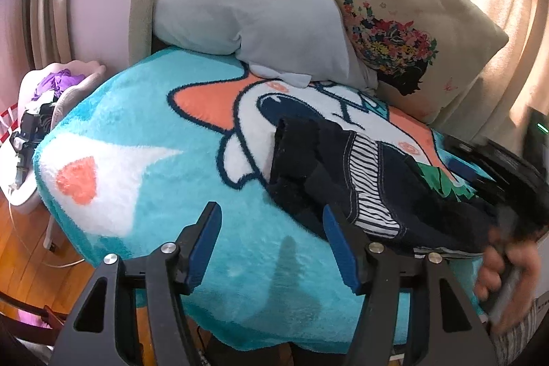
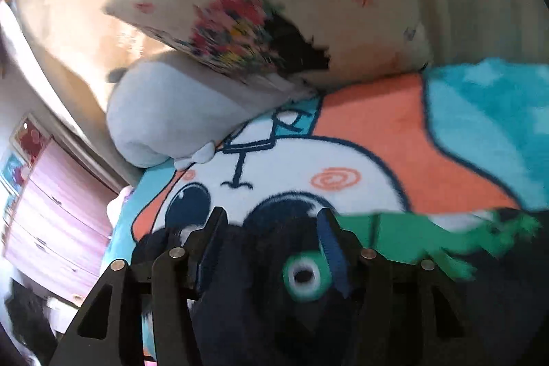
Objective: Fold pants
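The pants point(image 1: 346, 174), dark with a striped lining showing and a green print, lie bunched on the blanket point(image 1: 144, 139) toward its right edge, over the cartoon face woven into it. The blanket is turquoise fleece with white and orange patches and covers the whole surface. At its far edge a grey plush point(image 1: 247, 12) rests touching a cream flowered pillow point(image 1: 408, 33). Sunlit curtains hang behind them. Off the left edge are a wood floor and a pale basket point(image 1: 58, 84) of clothes; the right wrist view shows a pink dresser point(image 2: 58, 215) at the left.

The left gripper point(image 1: 271, 222) hangs over bare blanket at the near edge, jaws wide apart, its right finger just beside the pants and gripping nothing. The right gripper point(image 2: 271, 228) is down over the pants point(image 2: 260, 307), jaws apart with dark cloth bulging between them; the blurred view does not show a pinch.
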`<state>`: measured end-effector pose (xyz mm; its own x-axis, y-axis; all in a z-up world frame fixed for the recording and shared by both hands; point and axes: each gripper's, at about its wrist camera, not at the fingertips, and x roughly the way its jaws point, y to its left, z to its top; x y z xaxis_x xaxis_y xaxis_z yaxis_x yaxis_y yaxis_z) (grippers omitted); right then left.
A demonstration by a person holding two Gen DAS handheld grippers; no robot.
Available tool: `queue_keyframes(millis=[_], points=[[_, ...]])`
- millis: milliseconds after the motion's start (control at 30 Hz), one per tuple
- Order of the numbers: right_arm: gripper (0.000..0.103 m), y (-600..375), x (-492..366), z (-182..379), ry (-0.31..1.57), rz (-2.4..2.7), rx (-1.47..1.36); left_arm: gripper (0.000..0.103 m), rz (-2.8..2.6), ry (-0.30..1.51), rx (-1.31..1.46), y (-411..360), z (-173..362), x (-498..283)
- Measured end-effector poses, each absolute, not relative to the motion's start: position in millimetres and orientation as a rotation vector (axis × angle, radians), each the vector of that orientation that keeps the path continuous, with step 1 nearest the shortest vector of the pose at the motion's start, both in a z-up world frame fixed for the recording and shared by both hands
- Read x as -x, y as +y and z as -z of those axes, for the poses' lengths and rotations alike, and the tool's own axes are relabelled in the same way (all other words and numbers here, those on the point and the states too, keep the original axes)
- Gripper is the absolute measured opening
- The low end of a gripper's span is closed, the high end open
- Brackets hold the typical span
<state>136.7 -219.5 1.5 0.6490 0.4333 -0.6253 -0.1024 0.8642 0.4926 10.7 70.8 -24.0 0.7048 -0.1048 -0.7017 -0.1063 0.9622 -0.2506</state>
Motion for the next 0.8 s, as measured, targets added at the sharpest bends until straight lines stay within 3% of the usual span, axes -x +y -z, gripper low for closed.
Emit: queue_keyframes(millis=[200, 800], points=[[0.073, -242, -51, -21, 0.619, -0.171, -0.371, 0.064, -0.033, 0.767, 0.225, 62, 16, 0], [0.073, -289, -1, -5, 0.572, -0.096, -0.447, 0.069, -0.054, 0.734, -0.017, -13, -8, 18]])
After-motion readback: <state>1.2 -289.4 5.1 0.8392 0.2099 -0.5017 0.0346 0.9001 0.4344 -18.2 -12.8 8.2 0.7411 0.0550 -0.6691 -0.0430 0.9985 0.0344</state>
